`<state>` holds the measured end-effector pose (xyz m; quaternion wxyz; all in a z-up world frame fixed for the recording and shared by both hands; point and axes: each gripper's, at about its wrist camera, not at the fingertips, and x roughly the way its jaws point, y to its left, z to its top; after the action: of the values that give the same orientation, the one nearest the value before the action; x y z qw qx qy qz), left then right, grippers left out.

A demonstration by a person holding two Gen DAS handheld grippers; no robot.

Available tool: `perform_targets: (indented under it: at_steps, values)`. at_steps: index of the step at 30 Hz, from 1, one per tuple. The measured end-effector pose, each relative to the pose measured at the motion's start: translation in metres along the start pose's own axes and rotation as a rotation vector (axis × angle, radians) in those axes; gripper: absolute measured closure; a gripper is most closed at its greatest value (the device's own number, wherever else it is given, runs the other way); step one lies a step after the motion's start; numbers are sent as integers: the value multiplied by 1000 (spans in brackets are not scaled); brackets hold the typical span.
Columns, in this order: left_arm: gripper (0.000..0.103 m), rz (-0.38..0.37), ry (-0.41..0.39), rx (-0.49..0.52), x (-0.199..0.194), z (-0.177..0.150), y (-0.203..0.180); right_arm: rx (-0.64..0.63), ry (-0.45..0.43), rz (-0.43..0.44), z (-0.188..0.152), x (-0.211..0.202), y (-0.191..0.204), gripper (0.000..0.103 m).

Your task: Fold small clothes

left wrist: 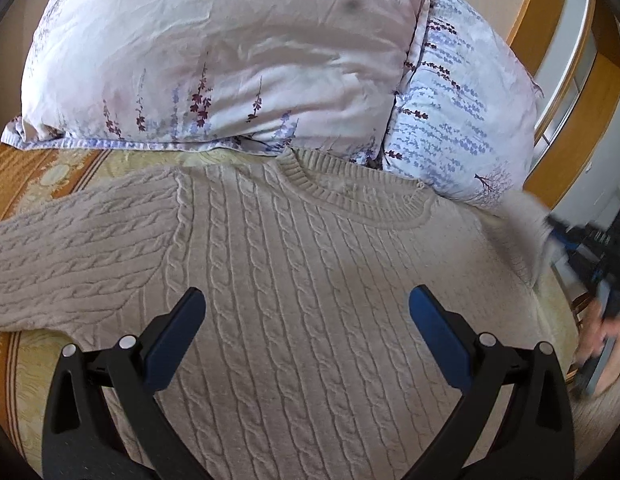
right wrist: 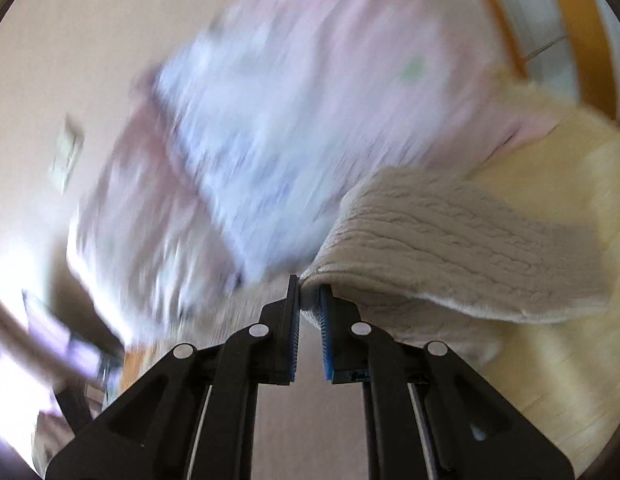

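A beige cable-knit sweater (left wrist: 293,264) lies flat on the bed, neckline toward the pillows, its left sleeve (left wrist: 69,248) spread out to the left. My left gripper (left wrist: 305,304) is open and empty, hovering over the sweater's chest. My right gripper (right wrist: 309,292) is shut on the end of the sweater's right sleeve (right wrist: 450,240) and holds it lifted off the bed. In the left wrist view the right gripper (left wrist: 602,292) shows blurred at the far right with the raised sleeve (left wrist: 522,220).
Two floral pillows (left wrist: 213,56) lie just behind the sweater's neckline. The bed cover (left wrist: 37,168) is yellow and orange. A wooden headboard frame (left wrist: 578,112) stands at the right. The right wrist view is motion-blurred.
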<state>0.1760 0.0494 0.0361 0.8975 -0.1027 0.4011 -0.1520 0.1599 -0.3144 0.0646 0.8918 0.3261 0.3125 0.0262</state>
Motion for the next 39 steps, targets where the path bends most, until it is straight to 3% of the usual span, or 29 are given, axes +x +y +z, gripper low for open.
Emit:
perform_targets:
  at_steps: [3,7,9,10,12,15,18,20,23,27,30,32,35,39]
  values:
    - [2,-26,18,-25,4,0,1,-22,146,-19,-38,40,14,93]
    - [2,-74,43,-60,7,0,3,9,163,-28,-42,45,9,91]
    - [2,-88,45,-75,7,0,5,68,159,-8,-37,36,-1,79]
    - [2,-91,47,-82,7,1,6,102,153,-12,-35,33,-6,65]
    - [2,-102,49,-96,7,2,8,166,127,-35,-31,26,-17,58]
    - [2,-110,45,-108,5,2,11,266,99,-55,-26,20,-37,58]
    - [2,-102,39,-115,4,3,15,337,33,-143,-20,14,-55,62]
    - [2,-106,36,-129,2,2,20,333,-12,-217,-14,13,-58,86]
    - [5,-121,42,-157,1,2,28,192,-72,-290,-5,13,-31,92]
    - [8,-162,49,-225,1,2,39,-86,-85,-152,-14,21,48,93]
    - [11,-219,65,-284,5,1,44,-323,102,-4,-50,56,113,84]
    - [14,-251,82,-317,9,0,44,-409,285,57,-86,85,135,68]
    - [19,-276,121,-359,17,-2,44,-364,339,61,-101,91,124,67]
    - [20,-291,166,-418,30,-2,43,-99,280,87,-83,62,68,54]
